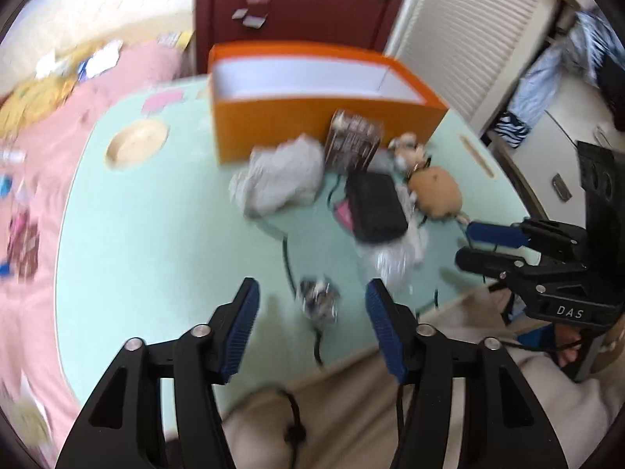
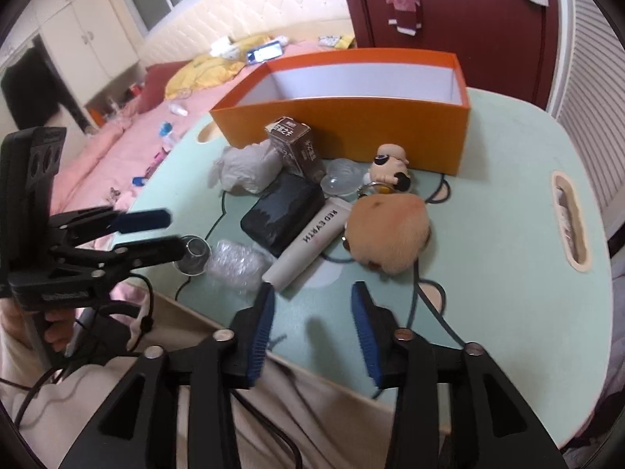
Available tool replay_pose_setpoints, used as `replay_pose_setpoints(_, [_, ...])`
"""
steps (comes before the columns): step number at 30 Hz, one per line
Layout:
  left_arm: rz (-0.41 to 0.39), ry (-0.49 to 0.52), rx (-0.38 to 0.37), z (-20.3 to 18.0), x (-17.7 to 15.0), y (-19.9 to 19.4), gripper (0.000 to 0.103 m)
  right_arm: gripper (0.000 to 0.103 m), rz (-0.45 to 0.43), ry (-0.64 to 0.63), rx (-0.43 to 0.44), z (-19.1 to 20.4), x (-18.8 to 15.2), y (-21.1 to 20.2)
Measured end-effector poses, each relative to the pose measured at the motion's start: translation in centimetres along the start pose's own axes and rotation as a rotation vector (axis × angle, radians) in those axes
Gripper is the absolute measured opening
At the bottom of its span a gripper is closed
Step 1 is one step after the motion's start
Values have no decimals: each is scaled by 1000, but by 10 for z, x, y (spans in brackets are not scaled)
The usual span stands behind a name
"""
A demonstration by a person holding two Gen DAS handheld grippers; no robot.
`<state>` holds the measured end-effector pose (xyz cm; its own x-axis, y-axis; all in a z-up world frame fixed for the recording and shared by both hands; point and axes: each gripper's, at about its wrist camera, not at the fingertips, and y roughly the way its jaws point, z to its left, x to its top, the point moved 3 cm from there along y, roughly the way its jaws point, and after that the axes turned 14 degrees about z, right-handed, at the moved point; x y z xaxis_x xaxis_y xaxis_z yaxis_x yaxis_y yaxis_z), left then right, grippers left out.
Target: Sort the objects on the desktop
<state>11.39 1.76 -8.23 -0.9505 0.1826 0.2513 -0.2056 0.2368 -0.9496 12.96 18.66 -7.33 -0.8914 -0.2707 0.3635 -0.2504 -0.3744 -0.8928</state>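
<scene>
In the right wrist view the right tongs sit at the bottom centre of the frame, spread wide with nothing between them, over the near edge of the pale green counter. Just above them lies a white tube, slanted, touching a black case. To the right of the tube rests a tan plush toy, and above it a small doll figure beside a clear plastic piece. A brown carton stands upright against the front wall of the open orange box in the upper middle, with a crumpled grey bag to its left. A wad of clear wrap and a small glass lie at centre left, near the left tongs, which are parted and hold nothing.

In the blurred left wrist view the left tongs are spread at the bottom centre, and the right tongs appear at the right edge, also parted.
</scene>
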Motion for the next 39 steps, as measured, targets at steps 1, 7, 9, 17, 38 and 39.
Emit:
replay_pose_setpoints(1, [36,-37,9,1,-5,5,66,50,-3,8,-16,0,-3,0])
replay_pose_setpoints(7, [31,-100,20,0,-25,17,67,55,48,71,-145,-7,-10,15])
replay_pose_setpoints(9, [15,-105,34,-2,-26,20,67,69,38,72,-153,-9,-13,15])
replay_pose_setpoints(17, [-26,-81,84,-6,-20,25,67,82,2,76,-156,-20,-21,11])
replay_pose_setpoints(38, [-101,-67,52,25,30,-2,83,102,-23,89,-120,-51,8,15])
replay_pose_setpoints(39, [-110,-76,34,28,33,-8,83,102,-23,99,-98,-53,9,13])
